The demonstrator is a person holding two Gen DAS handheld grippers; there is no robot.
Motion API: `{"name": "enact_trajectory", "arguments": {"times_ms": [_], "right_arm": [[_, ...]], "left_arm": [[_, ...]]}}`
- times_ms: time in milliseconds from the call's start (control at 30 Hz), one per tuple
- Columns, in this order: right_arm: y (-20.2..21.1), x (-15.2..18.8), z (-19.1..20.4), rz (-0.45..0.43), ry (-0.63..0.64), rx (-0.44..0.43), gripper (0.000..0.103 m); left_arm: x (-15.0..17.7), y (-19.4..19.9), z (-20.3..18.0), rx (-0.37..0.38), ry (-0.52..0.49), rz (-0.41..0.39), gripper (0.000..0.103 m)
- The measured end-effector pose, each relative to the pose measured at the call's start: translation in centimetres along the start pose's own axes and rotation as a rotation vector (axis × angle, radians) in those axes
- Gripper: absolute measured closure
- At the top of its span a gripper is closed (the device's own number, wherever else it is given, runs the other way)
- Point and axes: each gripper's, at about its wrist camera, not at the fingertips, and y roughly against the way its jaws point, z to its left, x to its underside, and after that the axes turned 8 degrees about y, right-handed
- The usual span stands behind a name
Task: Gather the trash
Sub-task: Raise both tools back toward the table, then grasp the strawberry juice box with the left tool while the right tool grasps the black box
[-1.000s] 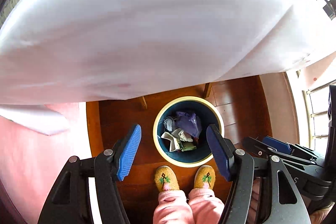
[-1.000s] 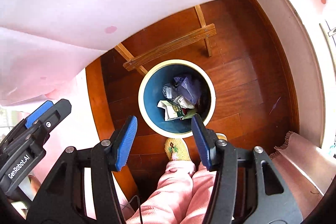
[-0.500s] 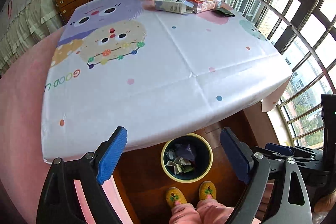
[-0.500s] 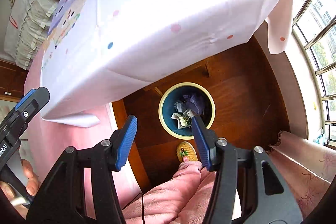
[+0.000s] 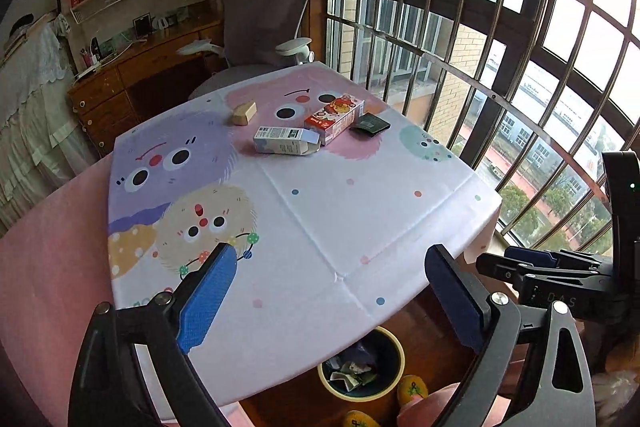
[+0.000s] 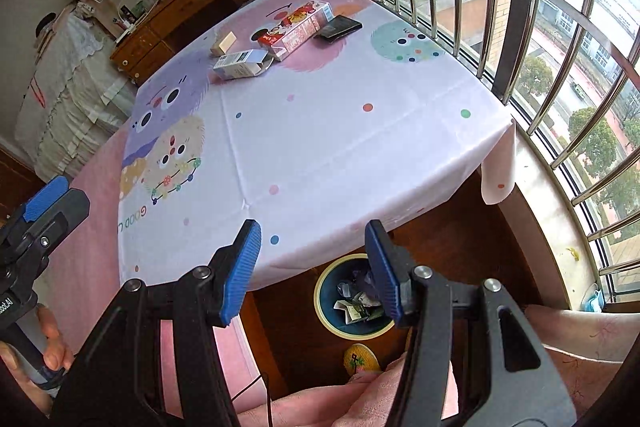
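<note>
Trash already fills part of the bin (image 6: 326, 311) on the floor, just under the desk's near edge and beside the person's slippered foot (image 6: 361, 358). Above it, the left hand-held gripper (image 5: 326, 291) and the right hand-held gripper (image 6: 314, 263) both hang with jaws spread wide and nothing between them.

Beyond them the desk (image 5: 312, 219), under a cartoon-printed cloth, is bare across its near half. The remaining trash lies well away at the far side. Nearest is a white carton (image 5: 285, 141) on its side with an end flap open. It looks empty and light, and its thin card would probably crush under a hard squeeze, so a gentle pinch across the short width near the closed end seems best. Touching it is a red-and-pink carton (image 5: 335, 115), also lying flat, likely just as light. It could slide on the smooth cloth, so closing over its long side walls seems safer. Beside that lies a flat dark packet (image 5: 370, 125), thin and hard to get under. A small tan block (image 5: 244, 112) sits apart to the left, stiff enough to grip across its middle.
</note>
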Motion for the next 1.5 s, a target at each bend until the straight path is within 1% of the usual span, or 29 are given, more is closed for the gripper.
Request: {"name": "enact_trajectory", "arguments": {"times_ms": [167, 300, 367, 533, 600, 700, 800, 967, 1100, 1233, 1400, 1500], "right_arm": [[0.3, -3.2, -0.1, -0.039, 0.005, 0.011, 0.052], [-0.7, -5.7, -0.6, -0.048, 0.009, 0.006, 0.052], [-1.8, -7.3, -1.1, -0.049, 0.013, -0.002, 0.051], [-4.6, -11.8, -3.1, -0.046, 0.011, -0.033, 0.051], [-6.0, -13.8, -4.0, -0.034, 0.014, -0.044, 0.051], [-8.5, -16.6, -5.5, -0.011, 0.016, -0.059, 0.051], [-11.3, -19.5, -7.1, 0.014, 0.023, -0.066, 0.051], [-16.0, -22.6, -10.1, 0.069, 0.017, -0.097, 0.051], [-19.7, -24.2, -12.3, 0.111, 0.005, -0.113, 0.051], [-22.8, -25.6, -13.9, 0.147, -0.010, -0.127, 0.051], [-24.9, -26.2, -14.4, 0.179, -0.012, -0.160, 0.051], [-26.0, -26.6, -14.4, 0.195, -0.011, -0.177, 0.051]], "left_arm": [[-3.2, -0.3, -1.6, 0.040, -0.034, -0.005, 0.005], [-5.2, -2.0, -2.5, 0.053, -0.062, 0.031, 0.005], [-6.4, -3.3, -2.8, 0.046, -0.079, 0.048, 0.005], [-9.9, -7.4, -3.5, -0.011, -0.117, 0.062, 0.005], [-11.7, -9.8, -3.6, -0.012, -0.110, 0.083, 0.005], [-14.6, -14.0, -4.0, -0.045, -0.101, 0.107, 0.005], [-17.3, -19.2, -4.3, -0.064, -0.091, 0.154, 0.005], [-20.8, -27.9, -4.4, -0.096, -0.050, 0.231, 0.005], [-22.3, -33.9, -4.4, -0.110, -0.035, 0.278, 0.005], [-23.0, -38.7, -4.2, -0.111, -0.032, 0.315, 0.005], [-23.8, -43.6, -3.4, -0.112, -0.006, 0.374, 0.005], [-24.2, -45.8, -3.2, -0.110, -0.010, 0.398, 0.006]]}}
